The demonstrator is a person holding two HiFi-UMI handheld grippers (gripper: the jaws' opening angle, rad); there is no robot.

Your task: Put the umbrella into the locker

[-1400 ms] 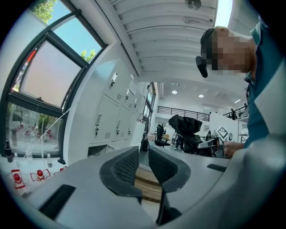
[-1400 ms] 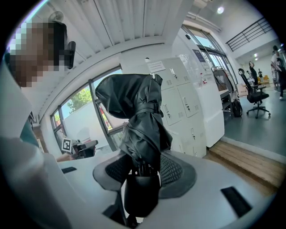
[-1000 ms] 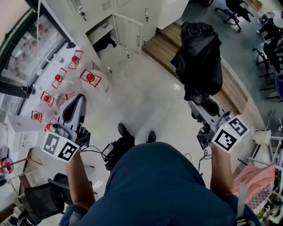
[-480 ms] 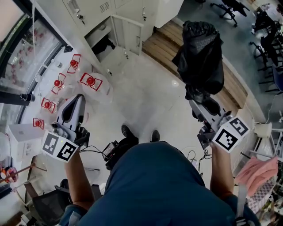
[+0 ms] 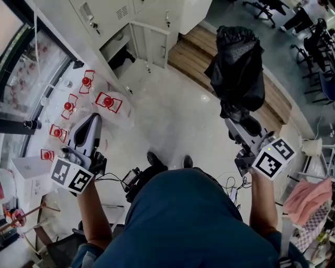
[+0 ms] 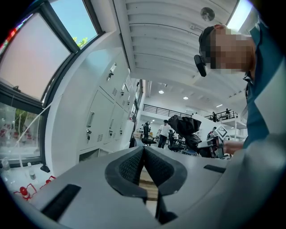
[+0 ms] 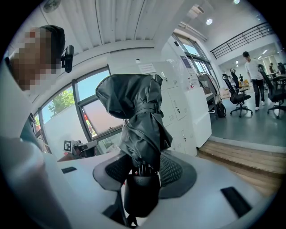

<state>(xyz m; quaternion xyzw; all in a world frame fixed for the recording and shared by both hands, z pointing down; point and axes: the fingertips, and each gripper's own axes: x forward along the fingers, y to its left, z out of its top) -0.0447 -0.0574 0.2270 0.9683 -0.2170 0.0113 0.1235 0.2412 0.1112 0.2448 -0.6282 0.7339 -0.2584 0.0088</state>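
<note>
A black folded umbrella [image 5: 238, 68] stands up from my right gripper [image 5: 238, 119], whose jaws are shut on its lower end near the handle. In the right gripper view the umbrella [image 7: 138, 120] fills the space between the pads and its handle hangs below my right gripper [image 7: 143, 167]. My left gripper [image 5: 86, 131] is held out at the left, shut and empty, its pads meeting in the left gripper view [image 6: 144, 152]. White lockers [image 5: 136, 26] line the wall ahead. One low locker [image 5: 121, 49] stands with its door [image 5: 157, 44] open and something dark inside.
Red-and-white items [image 5: 107, 102] lie on the floor by the window at the left, near a white box [image 5: 26, 165]. A wooden step [image 5: 193, 55] runs beside the lockers. Office chairs [image 5: 269, 10] and people [image 7: 254, 76] are farther off. A pink cloth [image 5: 309, 199] hangs at the right.
The person has stepped a little toward the lockers, carrying both grippers along. The umbrella stays in the right gripper.
</note>
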